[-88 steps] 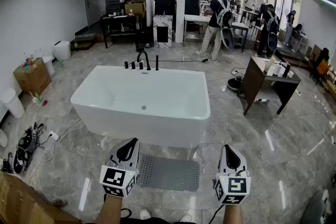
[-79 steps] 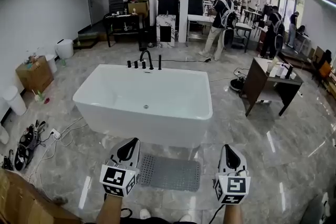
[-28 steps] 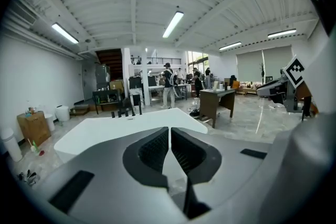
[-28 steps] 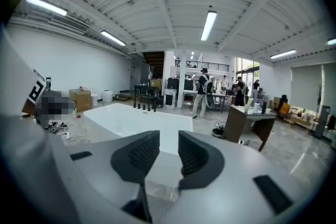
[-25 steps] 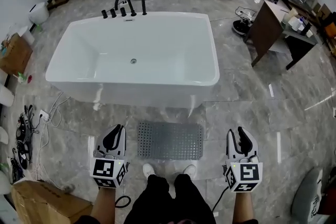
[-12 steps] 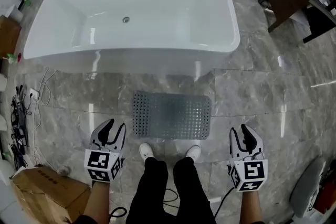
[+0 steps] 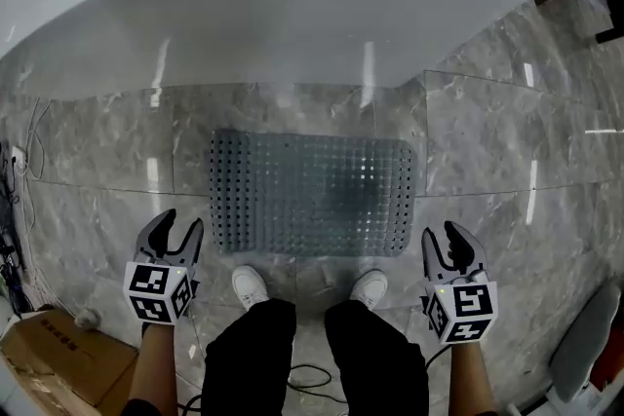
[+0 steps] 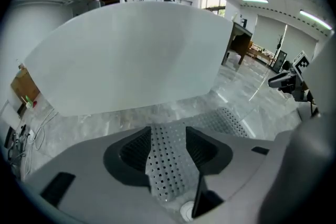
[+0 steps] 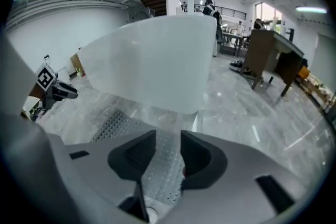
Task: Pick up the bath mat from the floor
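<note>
The grey perforated bath mat (image 7: 312, 195) lies flat on the marble floor in front of the white bathtub (image 7: 263, 5). My left gripper (image 7: 178, 227) hovers just short of the mat's near left corner, and its jaws are opening with nothing pinched. In the left gripper view the mat (image 8: 220, 120) shows on the floor through the gap of the left gripper (image 8: 168, 147). My right gripper (image 7: 444, 237) is by the near right corner, with jaws also opening and empty. The mat (image 9: 113, 126) lies beyond the right gripper (image 9: 167, 157) in its own view.
The person's white shoes (image 7: 249, 285) stand at the mat's near edge, between the grippers. A cardboard box (image 7: 58, 360) sits at the lower left, cables (image 7: 10, 209) trail along the left edge. A dark wooden desk (image 9: 270, 55) stands right of the tub.
The head view has tipped down and come closer to the mat. Both grippers have sunk toward the mat's near corners, and the jaws of each have parted.
</note>
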Demonstrator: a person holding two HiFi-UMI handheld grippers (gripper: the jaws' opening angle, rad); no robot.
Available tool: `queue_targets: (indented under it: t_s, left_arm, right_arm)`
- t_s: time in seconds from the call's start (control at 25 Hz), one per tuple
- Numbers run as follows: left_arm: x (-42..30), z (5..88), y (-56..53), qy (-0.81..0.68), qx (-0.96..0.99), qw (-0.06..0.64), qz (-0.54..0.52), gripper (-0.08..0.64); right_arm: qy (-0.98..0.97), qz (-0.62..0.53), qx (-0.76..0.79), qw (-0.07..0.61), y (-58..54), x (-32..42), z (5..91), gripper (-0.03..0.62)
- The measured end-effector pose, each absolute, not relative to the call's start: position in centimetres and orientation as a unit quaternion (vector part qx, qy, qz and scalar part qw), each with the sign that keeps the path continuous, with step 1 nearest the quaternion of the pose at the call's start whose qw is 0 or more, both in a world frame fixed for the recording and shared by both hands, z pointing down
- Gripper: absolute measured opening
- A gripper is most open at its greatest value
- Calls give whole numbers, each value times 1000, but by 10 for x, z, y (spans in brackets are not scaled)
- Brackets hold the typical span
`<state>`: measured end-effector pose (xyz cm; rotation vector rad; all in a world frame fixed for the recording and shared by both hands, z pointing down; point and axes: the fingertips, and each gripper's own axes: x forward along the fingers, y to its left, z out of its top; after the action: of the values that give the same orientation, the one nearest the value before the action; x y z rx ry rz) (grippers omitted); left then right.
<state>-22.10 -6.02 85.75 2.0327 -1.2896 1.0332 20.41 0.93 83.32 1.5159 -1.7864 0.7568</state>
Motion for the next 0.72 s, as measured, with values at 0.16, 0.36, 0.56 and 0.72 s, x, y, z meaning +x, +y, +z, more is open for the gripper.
queue_targets:
  t_s: [0.16, 0.36, 0.56, 0.72]
  left_arm:
    - [-233, 947, -57, -469, 741, 271, 397, 214]
    - [-248, 1042, -59, -465, 730, 273, 420, 236]
    - [-261, 1111, -64, -469, 719, 288, 425, 259]
    - [-272, 1152, -65, -473, 707, 318, 419, 301]
  right_arm:
    - [-671, 316, 570, 353, 26, 211, 930, 169]
    - [-644, 330, 587, 362, 32, 231, 1025, 183]
    - [-637, 336, 585, 373, 30, 241, 1097, 201]
    - [-625, 352, 580, 386, 29, 253, 1147, 218]
